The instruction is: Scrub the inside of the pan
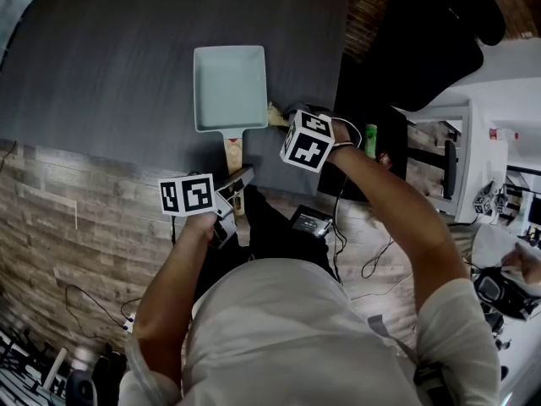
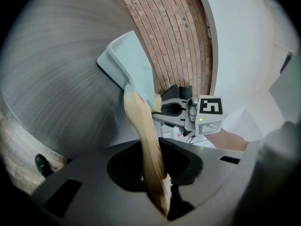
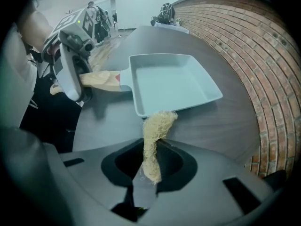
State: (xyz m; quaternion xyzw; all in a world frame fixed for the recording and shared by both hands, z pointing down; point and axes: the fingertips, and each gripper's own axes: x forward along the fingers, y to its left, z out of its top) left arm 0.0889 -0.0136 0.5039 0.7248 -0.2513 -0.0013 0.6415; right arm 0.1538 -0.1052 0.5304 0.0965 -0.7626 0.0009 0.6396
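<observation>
The pale blue square pan (image 1: 230, 87) sits on the dark table (image 1: 101, 57). Your left tongs (image 2: 157, 182) clamp its wooden handle (image 2: 141, 126). Your right tongs (image 3: 149, 171) pinch a fibrous scrubber (image 3: 157, 126), which hangs just beside the pan's outer corner near the handle.

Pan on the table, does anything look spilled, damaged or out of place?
Nothing stands out. The pan sits flat on the dark table, empty inside, with no spill around it. The left gripper is shut on its wooden handle; the right gripper holds a fibrous scrubber by the pan's corner.
</observation>
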